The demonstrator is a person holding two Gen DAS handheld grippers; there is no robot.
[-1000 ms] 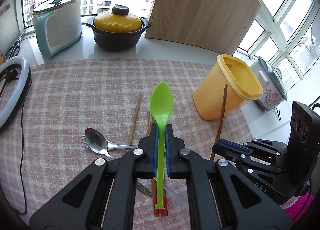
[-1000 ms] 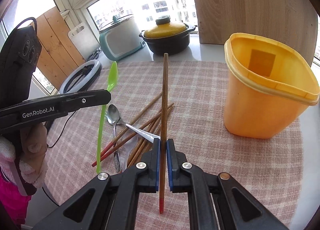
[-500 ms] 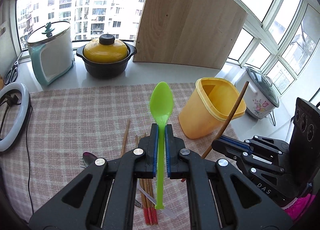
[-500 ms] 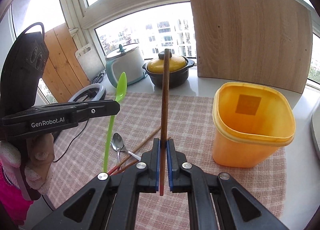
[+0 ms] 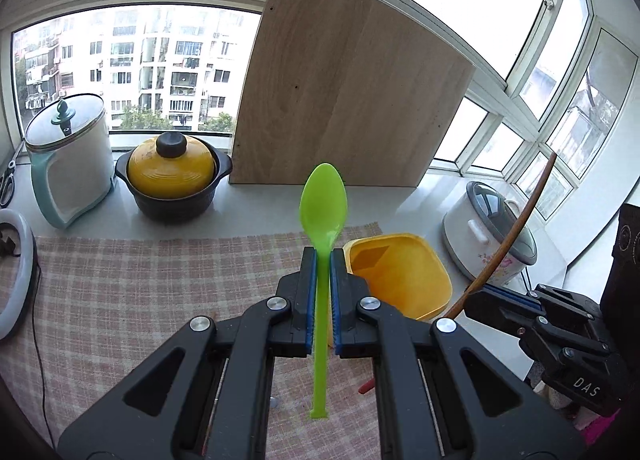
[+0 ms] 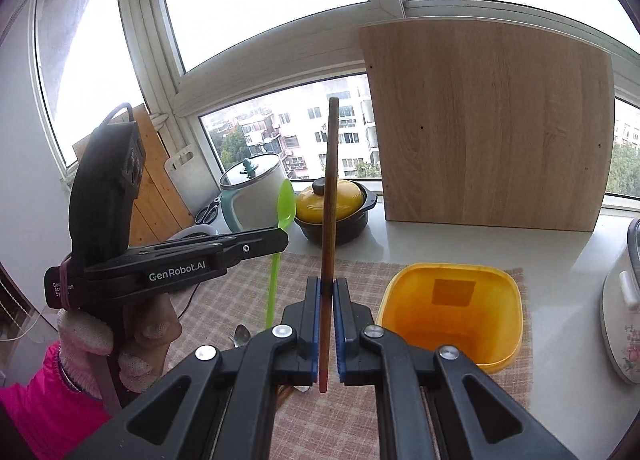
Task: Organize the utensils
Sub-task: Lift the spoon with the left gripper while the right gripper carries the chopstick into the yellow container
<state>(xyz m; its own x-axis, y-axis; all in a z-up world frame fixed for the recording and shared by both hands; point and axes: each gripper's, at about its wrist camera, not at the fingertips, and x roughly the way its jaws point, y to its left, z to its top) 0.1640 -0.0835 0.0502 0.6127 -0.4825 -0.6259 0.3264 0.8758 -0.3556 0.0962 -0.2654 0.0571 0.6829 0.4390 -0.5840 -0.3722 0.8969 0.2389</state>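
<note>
My left gripper [image 5: 322,256] is shut on a green plastic spoon [image 5: 323,204], bowl up and forward, handle end hanging below the pads. It hovers above the checked cloth, just left of the open yellow container [image 5: 400,272]. My right gripper [image 6: 327,284] is shut on a brown wooden chopstick [image 6: 330,180] that stands nearly upright, its red tip below the pads. The yellow container [image 6: 452,308] lies to the right of it and lower. In the right wrist view the left gripper [image 6: 276,240] holds the green spoon [image 6: 285,208]. A metal spoon [image 6: 241,334] peeks out on the cloth below.
A wooden board [image 5: 348,92] leans against the window behind the cloth. A yellow-lidded black pot [image 5: 172,176] and a white-and-teal cooker [image 5: 68,156] stand at the back left. A floral rice cooker [image 5: 492,236] sits right of the container. A ring light [image 5: 12,260] lies at the left edge.
Both grippers have risen with their utensils and tilted up. The loose chopsticks and metal spoon on the cloth have dropped almost out of view. The yellow container now sits lower in both views.
</note>
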